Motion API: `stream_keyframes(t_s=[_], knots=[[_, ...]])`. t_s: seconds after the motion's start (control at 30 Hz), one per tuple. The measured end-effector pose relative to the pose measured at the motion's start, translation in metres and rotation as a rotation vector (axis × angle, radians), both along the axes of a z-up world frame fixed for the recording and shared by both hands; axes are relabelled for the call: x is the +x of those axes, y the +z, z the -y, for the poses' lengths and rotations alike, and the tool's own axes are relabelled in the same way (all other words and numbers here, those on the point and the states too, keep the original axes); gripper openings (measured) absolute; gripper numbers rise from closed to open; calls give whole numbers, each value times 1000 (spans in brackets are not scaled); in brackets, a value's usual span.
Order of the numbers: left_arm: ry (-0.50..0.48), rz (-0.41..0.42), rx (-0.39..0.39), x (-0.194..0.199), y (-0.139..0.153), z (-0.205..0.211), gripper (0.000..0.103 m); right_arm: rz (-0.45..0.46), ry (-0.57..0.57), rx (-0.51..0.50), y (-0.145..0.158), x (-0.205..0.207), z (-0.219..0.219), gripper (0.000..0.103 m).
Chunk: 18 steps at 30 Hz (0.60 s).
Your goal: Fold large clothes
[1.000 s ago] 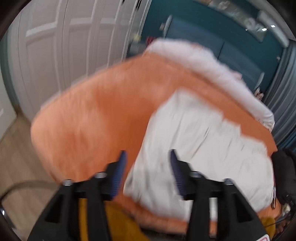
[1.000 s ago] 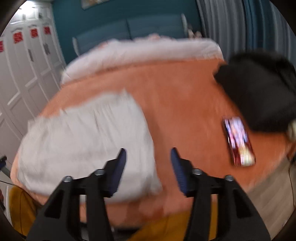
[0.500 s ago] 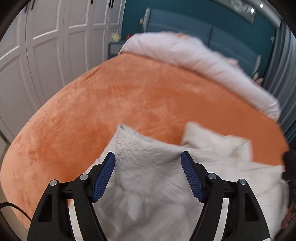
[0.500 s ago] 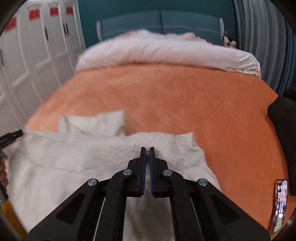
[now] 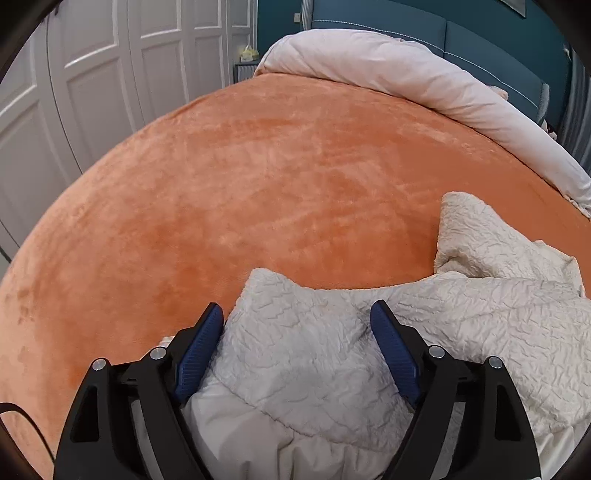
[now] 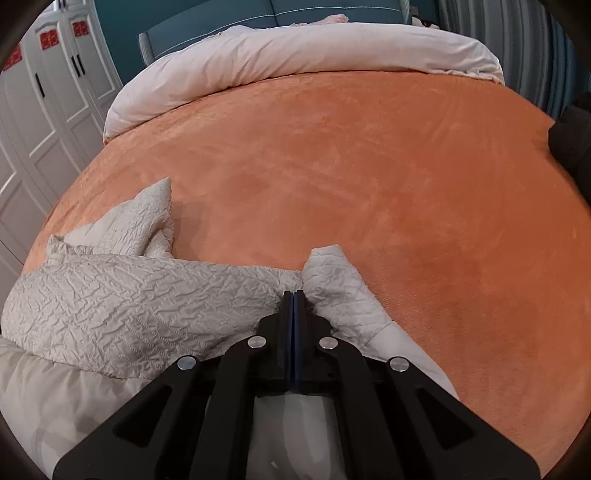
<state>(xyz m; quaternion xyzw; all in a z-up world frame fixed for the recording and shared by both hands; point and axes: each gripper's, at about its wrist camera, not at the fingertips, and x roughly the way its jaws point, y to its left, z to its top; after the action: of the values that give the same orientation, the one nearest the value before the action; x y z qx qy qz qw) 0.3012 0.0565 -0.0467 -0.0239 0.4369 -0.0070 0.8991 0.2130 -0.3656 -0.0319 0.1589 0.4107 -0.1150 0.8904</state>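
Left-wrist and right-wrist views of a cream crinkled garment (image 5: 461, 332) lying on the near part of a bed covered by an orange blanket (image 5: 258, 177). The left gripper (image 5: 297, 325) has its blue-padded fingers (image 5: 199, 347) spread wide, one on either side of a raised corner of the garment; whether the pads touch the fabric cannot be told. The right gripper (image 6: 293, 295) has its fingers pressed together, pinching a bunched fold of the garment (image 6: 129, 295), with a pointed flap standing just to the right of the fingertips. In both views a further flap of the garment projects toward the middle of the bed. A rolled white duvet (image 6: 295, 55) lies along the far end of the blanket, before a blue headboard (image 5: 480, 33). White wardrobe doors (image 5: 92, 74) stand to the left, and a dark object (image 6: 576, 140) sits at the right edge of the bed.
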Motion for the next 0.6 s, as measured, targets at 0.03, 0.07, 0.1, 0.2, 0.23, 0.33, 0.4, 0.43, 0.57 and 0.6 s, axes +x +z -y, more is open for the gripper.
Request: stream_keyframes(t_s=[0.03, 0.07, 0.1, 0.2, 0.23, 0.33, 0.4, 0.43, 0.57, 0.6], knots=[[0, -1, -2, 0, -1, 0, 81, 7, -1, 8, -1, -1, 1, 0], [1, -3, -2, 1, -3, 0, 81, 11, -2, 14, -3, -1, 1, 0], [2, -4, 2, 2, -4, 1, 81, 13, -3, 15, -3, 1, 0, 0], [2, -6, 16, 2, -6, 3, 81, 12, -6, 10, -3, 3, -2, 0], [2, -8, 20, 2, -6, 3, 81, 11, -6, 10, -2, 4, -2, 0], [2, -12, 32, 3, -5, 4, 81, -5, -6, 0, 1, 3, -2, 0], [5, -13, 53, 1, -1, 6, 81, -40, -14, -71, 14, 2, -10, 0], [9, -13, 75, -1, 4, 6, 81, -42, -20, -104, 26, -2, -18, 3], [34, 29, 142, -26, 32, 7, 81, 94, 74, -102, 85, -33, -63, 4], [35, 34, 134, -33, 38, 7, 81, 115, 105, -124, 96, -38, -78, 4]])
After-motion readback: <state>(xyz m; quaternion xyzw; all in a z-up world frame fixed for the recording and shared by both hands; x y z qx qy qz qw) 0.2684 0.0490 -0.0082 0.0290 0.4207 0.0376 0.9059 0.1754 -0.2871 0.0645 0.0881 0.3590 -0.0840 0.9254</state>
